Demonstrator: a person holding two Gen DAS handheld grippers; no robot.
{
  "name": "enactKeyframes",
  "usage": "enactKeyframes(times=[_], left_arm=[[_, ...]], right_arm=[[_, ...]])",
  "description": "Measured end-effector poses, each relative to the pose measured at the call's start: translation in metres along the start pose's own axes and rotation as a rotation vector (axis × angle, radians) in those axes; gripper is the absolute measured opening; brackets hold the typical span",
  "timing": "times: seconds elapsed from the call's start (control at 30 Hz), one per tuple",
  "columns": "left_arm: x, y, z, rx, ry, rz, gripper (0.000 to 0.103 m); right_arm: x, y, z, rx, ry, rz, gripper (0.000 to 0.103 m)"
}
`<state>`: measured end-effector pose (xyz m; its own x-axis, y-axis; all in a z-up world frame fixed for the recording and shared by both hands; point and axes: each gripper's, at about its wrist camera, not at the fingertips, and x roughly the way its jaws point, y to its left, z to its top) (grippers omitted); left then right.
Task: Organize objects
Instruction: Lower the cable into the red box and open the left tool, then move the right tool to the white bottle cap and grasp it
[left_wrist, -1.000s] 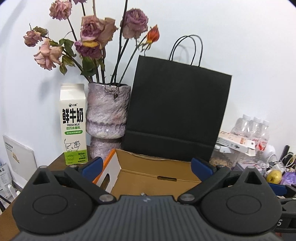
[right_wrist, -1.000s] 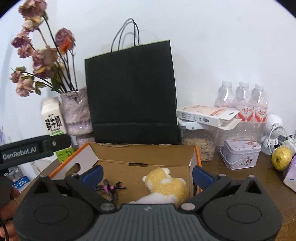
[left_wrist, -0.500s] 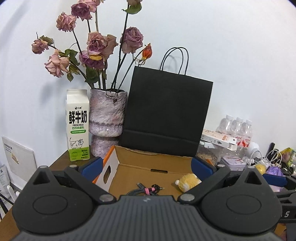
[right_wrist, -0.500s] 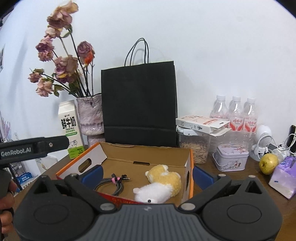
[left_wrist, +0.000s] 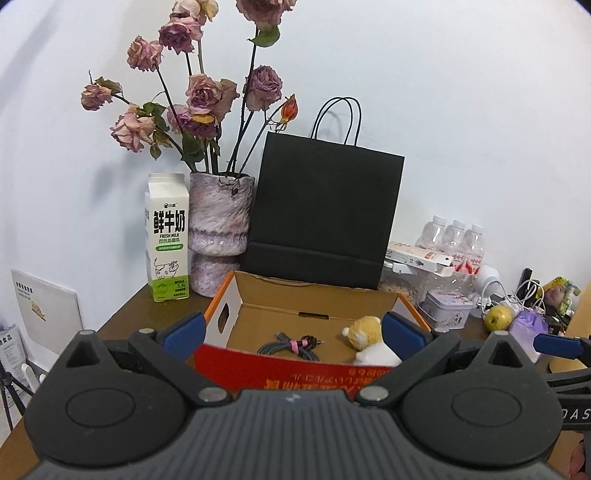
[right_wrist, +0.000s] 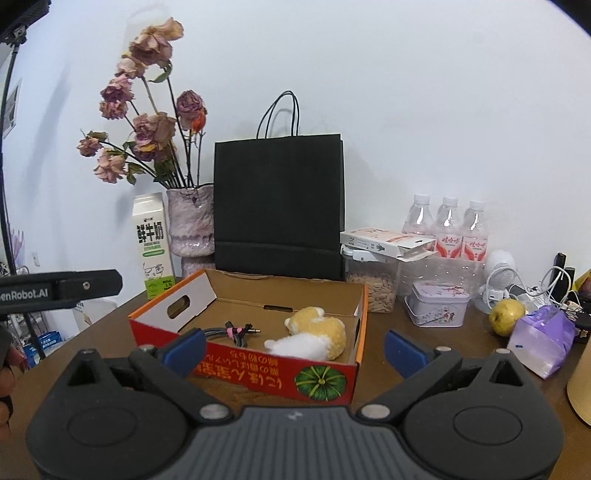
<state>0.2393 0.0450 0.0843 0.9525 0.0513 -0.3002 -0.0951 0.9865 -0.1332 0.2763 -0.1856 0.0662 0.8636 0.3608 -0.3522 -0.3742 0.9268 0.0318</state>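
An open cardboard box (left_wrist: 314, 295) (right_wrist: 258, 365) with red printed sides stands on the brown table. Inside it lie a yellow and white plush toy (left_wrist: 369, 341) (right_wrist: 314, 334) and a coiled dark cable (left_wrist: 291, 341) (right_wrist: 231, 330) with a pink tie. My left gripper (left_wrist: 293, 332) is open, its blue-tipped fingers spread on either side of the box's near wall, nothing between them. My right gripper (right_wrist: 295, 349) is also open and empty, set back from the box's front side.
Behind the box stand a black paper bag (left_wrist: 325, 218), a vase of dried roses (left_wrist: 219, 229) and a milk carton (left_wrist: 168, 240). To the right are water bottles (right_wrist: 448, 229), a jar (right_wrist: 373, 280), a tin (right_wrist: 437, 304), a pear (right_wrist: 506, 317) and a purple pouch (right_wrist: 543, 339).
Both grippers have drawn back and up from the box, so its red front wall and whole inside now show. Both stay open and empty.
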Motion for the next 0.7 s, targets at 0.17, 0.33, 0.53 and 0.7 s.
enactKeyframes(times=[0.17, 0.33, 0.53, 0.7], left_arm=[[-0.016, -0.005, -0.015, 0.015, 0.002, -0.01, 0.103], [-0.032, -0.008, -0.033, 0.034, 0.007, -0.025, 0.103], [-0.047, -0.007, -0.058, 0.046, 0.04, -0.041, 0.103], [-0.055, -0.005, -0.082, 0.073, 0.083, -0.037, 0.103]], right_arm=[[-0.024, 0.001, -0.024, 0.006, -0.012, -0.007, 0.103], [-0.044, 0.002, -0.046, 0.002, -0.005, -0.02, 0.103], [-0.064, 0.002, -0.072, -0.002, 0.011, -0.043, 0.103], [-0.078, -0.001, -0.092, -0.001, 0.028, -0.064, 0.103]])
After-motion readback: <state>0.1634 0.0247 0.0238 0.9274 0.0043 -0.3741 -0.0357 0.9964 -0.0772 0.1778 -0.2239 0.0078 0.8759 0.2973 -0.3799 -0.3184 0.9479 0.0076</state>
